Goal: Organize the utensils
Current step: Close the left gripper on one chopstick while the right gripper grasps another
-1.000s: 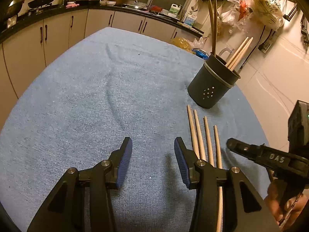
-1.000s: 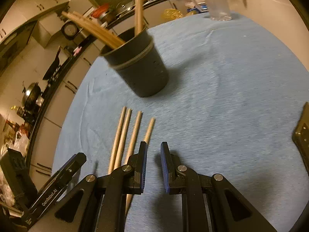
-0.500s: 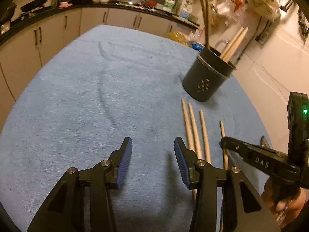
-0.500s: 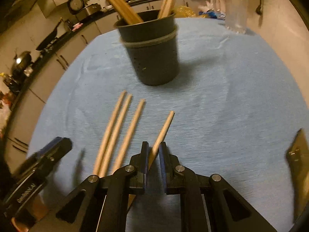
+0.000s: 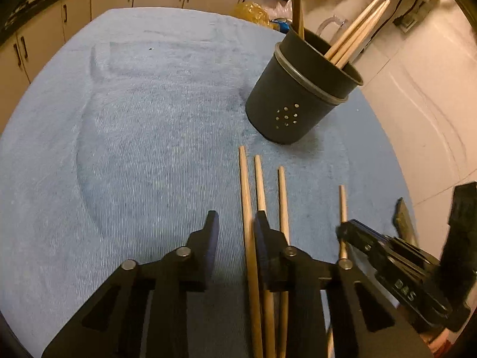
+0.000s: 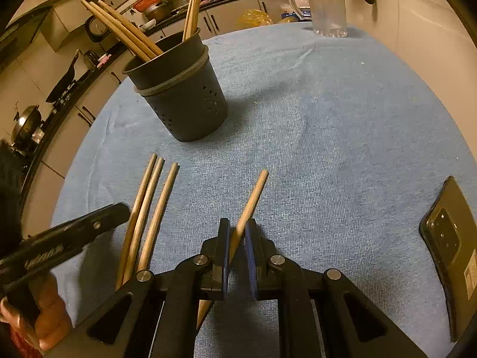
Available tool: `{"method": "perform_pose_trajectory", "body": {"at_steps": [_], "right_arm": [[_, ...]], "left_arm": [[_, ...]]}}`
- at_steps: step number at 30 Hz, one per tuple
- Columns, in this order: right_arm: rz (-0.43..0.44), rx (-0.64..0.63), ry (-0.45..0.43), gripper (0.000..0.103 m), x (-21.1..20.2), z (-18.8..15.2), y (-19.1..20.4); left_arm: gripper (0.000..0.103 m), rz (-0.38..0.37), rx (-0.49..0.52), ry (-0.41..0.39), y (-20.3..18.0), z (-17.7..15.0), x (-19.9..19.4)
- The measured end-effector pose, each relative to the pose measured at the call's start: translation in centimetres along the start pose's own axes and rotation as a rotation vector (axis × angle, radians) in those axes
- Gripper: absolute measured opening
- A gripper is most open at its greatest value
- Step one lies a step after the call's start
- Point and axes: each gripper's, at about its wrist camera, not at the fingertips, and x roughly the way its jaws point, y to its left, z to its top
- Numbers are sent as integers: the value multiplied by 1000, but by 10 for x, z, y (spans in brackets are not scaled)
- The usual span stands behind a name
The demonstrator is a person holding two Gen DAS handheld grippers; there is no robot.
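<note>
Since a second ago my left gripper (image 5: pixel 235 235) has slid sideways over the leftmost of three chopsticks (image 5: pixel 246 208) lying on the blue cloth (image 5: pixel 134 149); its jaws are closing around it, not yet pinching. My right gripper (image 6: pixel 237 244), marked "DAS", clamps a fourth chopstick (image 6: pixel 253 197), below the dark holder (image 6: pixel 184 95).

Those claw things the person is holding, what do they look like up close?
Both are black plastic. The left claw and right claw each have two flat fingers faced with dark blue pads, joined to angular black struts by round silver pins. White lettering runs along each claw's side. A bare hand grips the left one; no sleeve shows.
</note>
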Motion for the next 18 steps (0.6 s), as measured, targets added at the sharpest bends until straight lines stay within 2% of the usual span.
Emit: {"method": "perform_pose_trajectory", "body": {"at_steps": [5,10,12,13,18], "right_arm": [[15,5,1,11,0,0,-2],[-2,-14,10,12,1,0,2],[-18,-34,15,12,2,1,6],[-27,-48,18,12,3,2,8],[-7,-38,21,10,3,5,6]], "left_arm": [[17,62,48,24,-10,7,6],[16,178,159,14,-31,3,9],[7,202,165,-2,-32,0,7],[7,204,155,-10,-30,-2,5],[6,95,56,-54,-5,-10,-11]]}}
